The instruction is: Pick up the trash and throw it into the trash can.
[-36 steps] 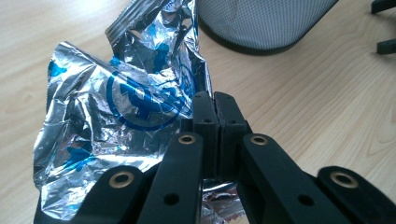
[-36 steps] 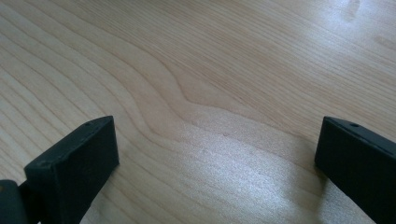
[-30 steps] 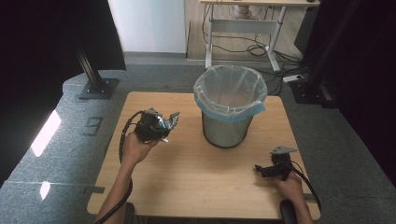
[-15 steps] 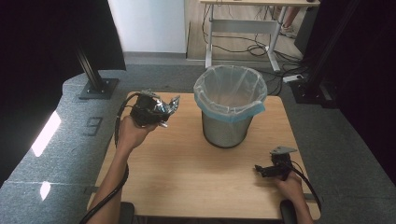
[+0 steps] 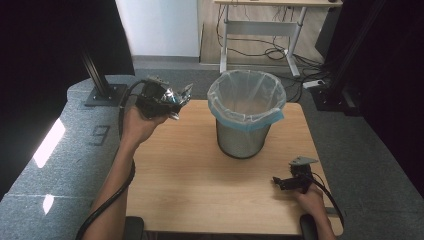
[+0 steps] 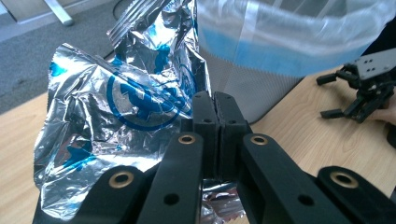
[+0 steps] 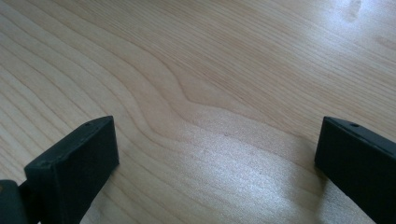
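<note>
Crinkled silver foil wrapper (image 6: 116, 107) with blue print is pinched tight between the jaws of the left gripper (image 5: 172, 97), held up in the air off the table's (image 5: 200, 190) left far corner, just left of the bin's (image 5: 246, 117) rim. The bin is mesh metal with a clear liner and a blue band, I think; the liner blurs it a bit. The right gripper (image 5: 281, 182) sits low near the right front of the wooden table, jaws spread wide with nothing between them, just bare wood.
</note>
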